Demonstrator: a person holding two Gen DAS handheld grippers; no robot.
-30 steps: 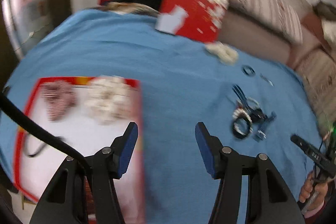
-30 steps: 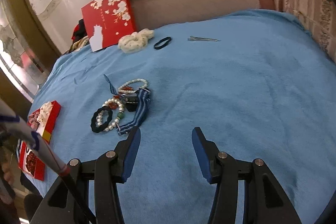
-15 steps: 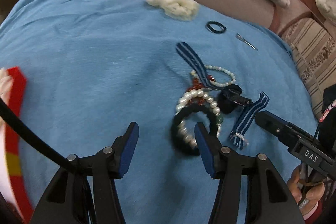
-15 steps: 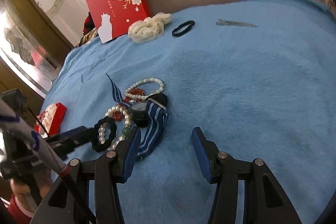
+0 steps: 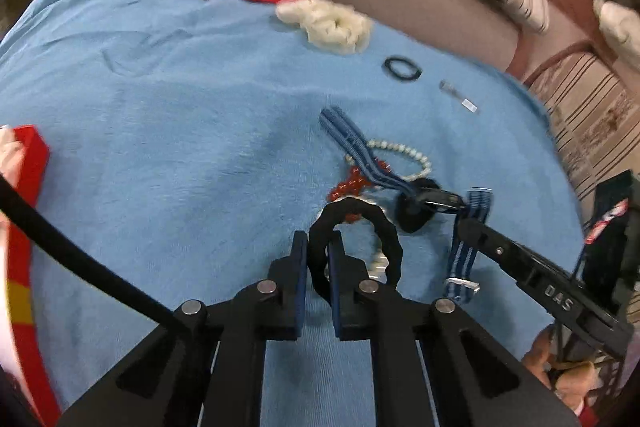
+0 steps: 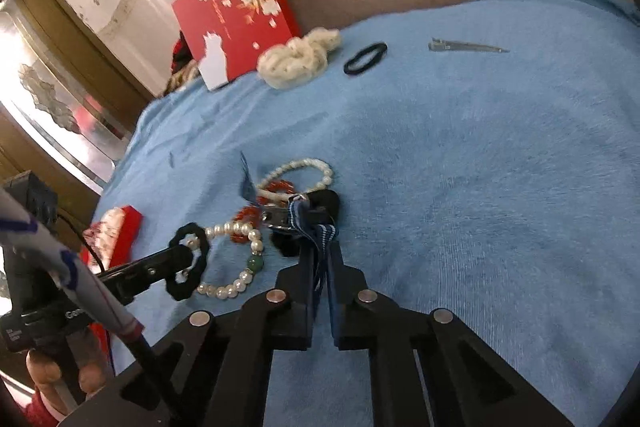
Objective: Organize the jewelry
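A jewelry pile lies on the blue blanket [image 5: 180, 131]: a pearl bracelet [image 5: 404, 151], red beads [image 5: 352, 187], a blue striped strap [image 5: 360, 155] and a black ring-shaped bracelet [image 5: 372, 223]. My left gripper [image 5: 318, 247] is shut on the black bracelet; it also shows in the right wrist view [image 6: 188, 259]. My right gripper [image 6: 318, 239] is shut on the blue striped strap [image 6: 316, 227], beside a pearl and green bead bracelet [image 6: 240, 267].
A red open box [image 5: 24, 163] sits at the left; it also shows in the right wrist view [image 6: 116, 231]. At the far side are a red floral lid [image 6: 236, 15], a cream scrunchie [image 6: 296, 59], a black hair tie [image 6: 366, 58] and a metal clip [image 6: 464, 47].
Both grippers moved in on the jewelry pile and closed: the left on the black bracelet, the right on the blue striped strap.
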